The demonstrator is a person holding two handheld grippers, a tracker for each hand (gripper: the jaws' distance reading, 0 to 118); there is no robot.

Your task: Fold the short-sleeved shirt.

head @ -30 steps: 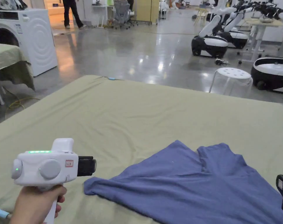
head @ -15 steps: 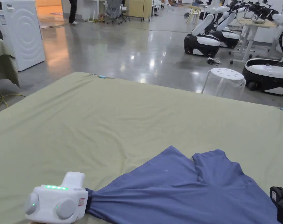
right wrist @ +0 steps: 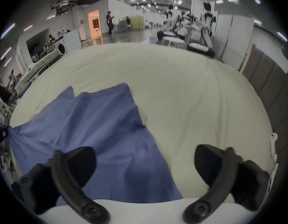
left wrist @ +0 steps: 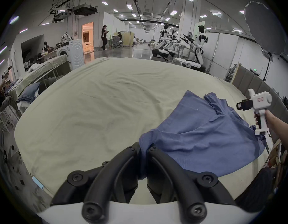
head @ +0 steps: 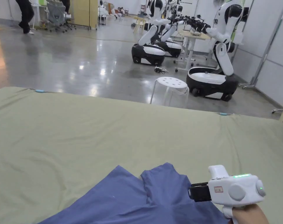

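Note:
A blue short-sleeved shirt (head: 137,201) lies rumpled on the olive-green sheet of the table (head: 108,131), near its front edge. In the left gripper view my left gripper (left wrist: 144,149) is shut on a bunched corner of the shirt (left wrist: 204,130). My right gripper (head: 191,192), a white unit held in a hand, hovers over the shirt's right side in the head view. In the right gripper view its jaws (right wrist: 145,164) stand wide apart above the shirt (right wrist: 91,130) with nothing between them.
Beyond the far table edge stand a white stool (head: 170,91) and several white wheeled robots (head: 211,78) on a shiny floor. A person (head: 26,14) walks at the far left. Brown panels (right wrist: 269,88) line the table's right side.
My left gripper dropped to the shirt's left corner and shut on it. The head camera swung right, so the right gripper now shows above the shirt's right side.

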